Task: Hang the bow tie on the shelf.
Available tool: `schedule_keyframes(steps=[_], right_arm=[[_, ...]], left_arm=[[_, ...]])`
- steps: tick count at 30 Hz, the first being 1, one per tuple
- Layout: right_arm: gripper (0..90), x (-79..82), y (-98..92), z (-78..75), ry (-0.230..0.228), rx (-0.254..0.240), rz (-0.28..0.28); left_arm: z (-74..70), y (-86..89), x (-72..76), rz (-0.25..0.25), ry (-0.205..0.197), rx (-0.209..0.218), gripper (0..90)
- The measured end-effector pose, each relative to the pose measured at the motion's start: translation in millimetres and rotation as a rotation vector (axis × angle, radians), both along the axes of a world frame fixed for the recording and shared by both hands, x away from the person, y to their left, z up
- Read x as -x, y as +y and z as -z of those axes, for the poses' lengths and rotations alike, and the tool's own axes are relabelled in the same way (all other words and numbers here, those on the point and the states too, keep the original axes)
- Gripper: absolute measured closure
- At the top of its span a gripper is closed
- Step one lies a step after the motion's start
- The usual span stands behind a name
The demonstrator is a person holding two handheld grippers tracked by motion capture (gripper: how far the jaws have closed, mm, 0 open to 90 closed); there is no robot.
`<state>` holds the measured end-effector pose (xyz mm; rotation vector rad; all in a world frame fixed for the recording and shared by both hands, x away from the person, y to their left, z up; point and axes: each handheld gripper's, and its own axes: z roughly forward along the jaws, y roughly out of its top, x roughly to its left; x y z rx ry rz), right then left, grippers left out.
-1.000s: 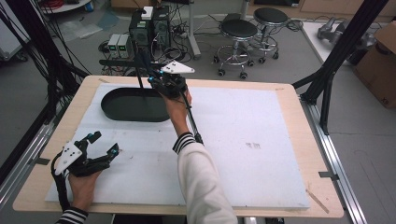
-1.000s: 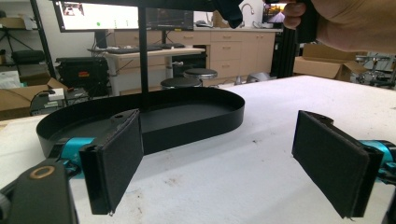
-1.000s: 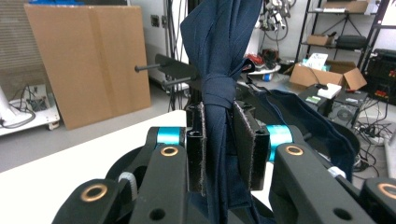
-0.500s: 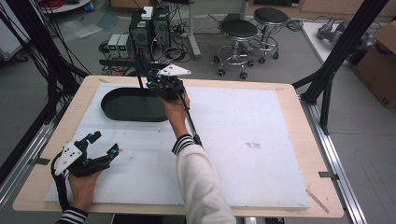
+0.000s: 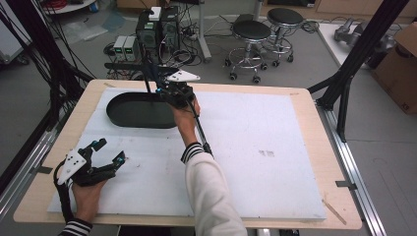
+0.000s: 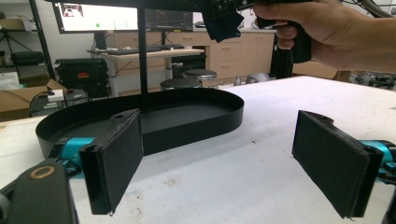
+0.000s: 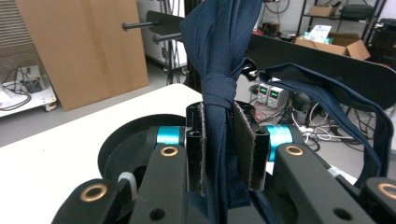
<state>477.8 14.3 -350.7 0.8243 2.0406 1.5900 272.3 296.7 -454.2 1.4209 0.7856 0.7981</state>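
A navy necktie (image 7: pixel 219 70) runs up between the jaws of my right gripper (image 7: pixel 219 112), which is shut on it just below its knot. The tie's thin band (image 7: pixel 327 93) loops off to the right, beside a black horizontal bar (image 7: pixel 327 56). In the high view my right gripper (image 5: pixel 169 91) is held over the right end of a black oval tray base (image 5: pixel 133 110), close to its upright pole (image 5: pixel 146 73). My left gripper (image 5: pixel 110 152) rests open at the table's front left. The left gripper (image 6: pixel 219 144) faces the tray (image 6: pixel 187 116), with nothing between its pads.
A white foam mat (image 5: pixel 255 147) covers the wooden table. Beyond the far edge are two stools (image 5: pixel 251 34), power supplies (image 5: pixel 125 46) and cables on the floor. A cardboard box (image 5: pixel 401 64) sits at the far right, and black frame struts (image 5: pixel 359 54) rise at both sides.
My right gripper has shifted slightly left toward the pole with the tie in it. The left gripper has stayed still and open.
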Motion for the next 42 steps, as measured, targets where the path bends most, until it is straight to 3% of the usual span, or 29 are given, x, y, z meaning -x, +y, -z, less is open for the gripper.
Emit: schedule_keyframes(steps=[17, 24, 29, 37, 42], right_arm=[[75.5, -11.0, -11.6, 8.0, 0.035, -0.007, 0.057], [75.5, -14.1, -9.6, 15.1, 0.083, 0.011, 0.076], [75.5, -17.5, -10.9, 21.5, 0.135, 0.055, 0.084], [75.1, -17.2, -9.6, 25.5, 0.159, 0.076, 0.065], [59.6, -15.5, -12.5, 23.9, 0.212, 0.084, 0.054]], left_arm=[[0.1, 0.0, -0.2, 0.001, 0.002, 0.005, 16.7], [0.2, -0.1, -0.2, 0.001, 0.000, 0.006, 16.7], [0.1, 0.1, 0.0, 0.002, 0.000, 0.003, 16.7], [0.2, 0.0, 0.1, 0.003, -0.002, 0.004, 16.7], [0.1, 0.0, 0.2, 0.005, -0.003, -0.001, 16.7]])
